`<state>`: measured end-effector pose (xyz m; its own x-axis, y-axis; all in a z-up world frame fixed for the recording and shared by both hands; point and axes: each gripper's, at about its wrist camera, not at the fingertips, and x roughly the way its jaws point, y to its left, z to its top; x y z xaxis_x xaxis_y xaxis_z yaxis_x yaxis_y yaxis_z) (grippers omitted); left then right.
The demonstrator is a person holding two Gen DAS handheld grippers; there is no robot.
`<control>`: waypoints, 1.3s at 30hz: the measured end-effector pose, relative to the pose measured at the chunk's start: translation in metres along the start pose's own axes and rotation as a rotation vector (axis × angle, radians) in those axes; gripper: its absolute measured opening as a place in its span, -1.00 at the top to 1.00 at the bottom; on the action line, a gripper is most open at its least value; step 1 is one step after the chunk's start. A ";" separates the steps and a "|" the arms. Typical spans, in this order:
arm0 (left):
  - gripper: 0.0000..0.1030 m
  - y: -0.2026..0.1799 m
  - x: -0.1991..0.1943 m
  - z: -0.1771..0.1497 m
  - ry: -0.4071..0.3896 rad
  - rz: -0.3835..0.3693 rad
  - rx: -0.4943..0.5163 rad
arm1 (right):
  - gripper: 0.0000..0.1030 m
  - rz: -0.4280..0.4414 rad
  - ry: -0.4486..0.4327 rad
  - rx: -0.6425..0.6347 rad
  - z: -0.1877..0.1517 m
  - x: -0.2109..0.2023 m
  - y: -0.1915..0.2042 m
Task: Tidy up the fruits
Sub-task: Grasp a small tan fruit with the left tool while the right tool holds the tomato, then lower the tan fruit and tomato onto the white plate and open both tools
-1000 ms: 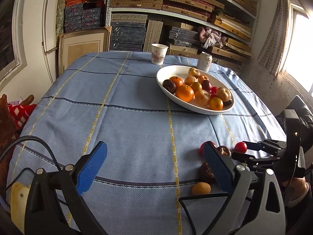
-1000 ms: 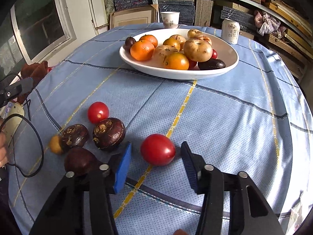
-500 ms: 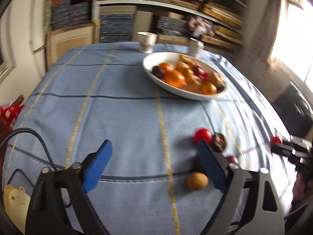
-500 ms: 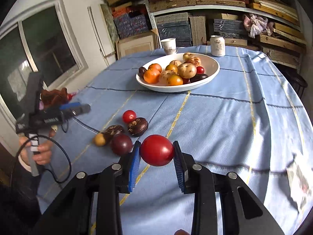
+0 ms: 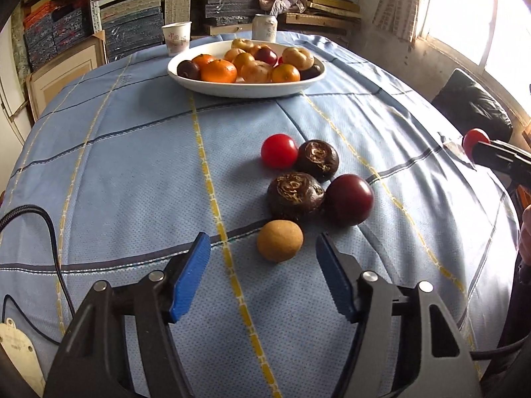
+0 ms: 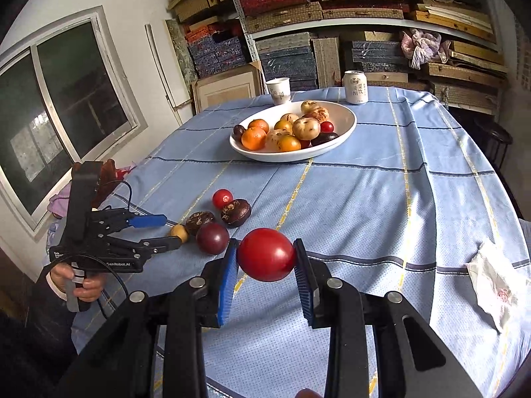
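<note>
My right gripper (image 6: 265, 258) is shut on a red tomato (image 6: 266, 254) and holds it above the blue tablecloth. My left gripper (image 5: 262, 265) is open, just short of a small tan fruit (image 5: 280, 240). Beyond it lie two dark brown fruits (image 5: 295, 195), a dark red plum (image 5: 348, 199) and a second red tomato (image 5: 278, 151). A white bowl (image 5: 245, 89) full of oranges and other fruit stands at the far side. The left gripper (image 6: 159, 230) also shows in the right wrist view, beside the loose fruit.
A paper cup (image 5: 177, 38) and a drink can (image 5: 264, 27) stand behind the bowl. A crumpled wrapper (image 6: 494, 285) lies near the table's right edge. Shelves of stacked boxes (image 6: 315, 3) fill the back wall. A black chair (image 5: 471, 109) stands by the window.
My right gripper closed on the red tomato and lifted it off the cloth. My left gripper swung right and moved in toward the loose fruit, now close to the tan one.
</note>
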<state>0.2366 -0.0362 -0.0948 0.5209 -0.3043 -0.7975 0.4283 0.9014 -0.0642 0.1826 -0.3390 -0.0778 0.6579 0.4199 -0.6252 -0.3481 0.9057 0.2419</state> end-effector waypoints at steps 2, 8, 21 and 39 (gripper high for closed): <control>-0.27 -0.003 0.003 0.001 0.008 -0.001 0.012 | 0.35 0.001 -0.003 0.003 0.000 -0.001 0.000; -0.08 -0.002 0.012 0.005 0.040 -0.005 0.012 | 0.35 0.008 -0.007 0.002 -0.002 -0.003 0.001; 0.44 -0.002 0.013 0.006 0.045 -0.016 0.006 | 0.35 0.005 -0.013 -0.009 0.003 -0.005 0.006; 0.45 0.020 -0.024 0.127 -0.070 0.006 0.002 | 0.34 0.077 -0.004 -0.042 0.109 0.055 -0.001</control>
<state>0.3266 -0.0503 -0.0003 0.5735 -0.3199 -0.7541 0.4265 0.9026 -0.0586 0.2919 -0.3100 -0.0311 0.6304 0.4888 -0.6031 -0.4258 0.8673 0.2579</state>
